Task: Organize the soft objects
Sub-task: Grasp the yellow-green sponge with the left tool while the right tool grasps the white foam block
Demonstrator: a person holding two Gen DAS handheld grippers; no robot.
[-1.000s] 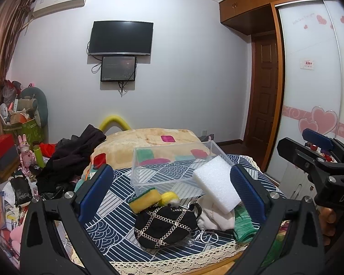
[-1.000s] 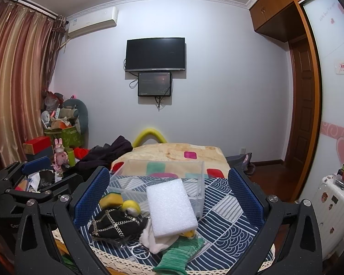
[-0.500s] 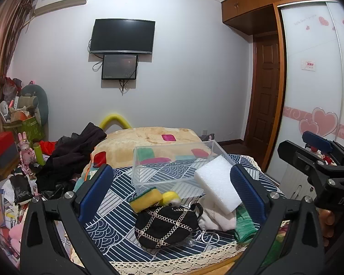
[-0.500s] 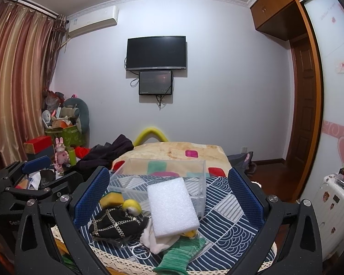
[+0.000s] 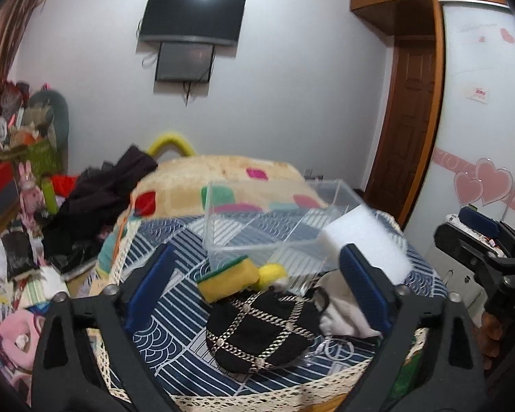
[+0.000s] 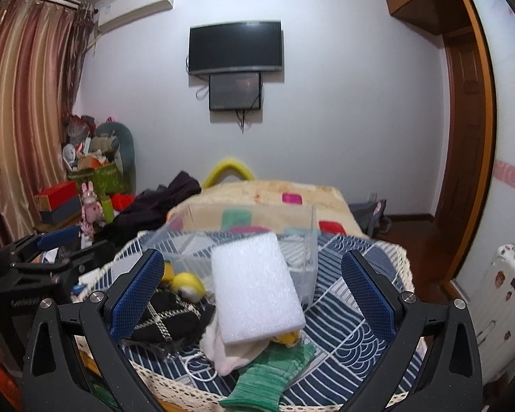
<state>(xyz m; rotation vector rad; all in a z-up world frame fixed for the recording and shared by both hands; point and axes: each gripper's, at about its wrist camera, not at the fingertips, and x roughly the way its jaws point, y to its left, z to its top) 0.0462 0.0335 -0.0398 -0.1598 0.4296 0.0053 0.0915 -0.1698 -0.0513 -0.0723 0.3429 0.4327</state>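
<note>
A clear plastic box (image 5: 274,219) (image 6: 250,243) stands on a table with a blue patterned cloth (image 5: 175,340) (image 6: 340,312). In front of it lie a white foam block (image 6: 257,292) (image 5: 367,240), a yellow-green sponge (image 5: 228,276), a yellow ball (image 5: 273,273) (image 6: 189,283), a black chain-trimmed pouch (image 5: 261,329) (image 6: 168,319), a white cloth (image 6: 230,346) and a green cloth (image 6: 267,377). My left gripper (image 5: 257,292) is open and empty, over the pouch and sponge. My right gripper (image 6: 254,292) is open and empty, framing the foam block.
A bed with a beige patterned blanket (image 5: 223,178) and dark clothes (image 5: 99,199) lies behind the table. Cluttered boxes and toys (image 5: 17,185) fill the left side. A wardrobe and door (image 5: 415,120) stand on the right, a white suitcase (image 6: 498,295) near the table.
Both grippers have moved forward and down toward the objects on the table, which now look larger. Both stay open and empty.
</note>
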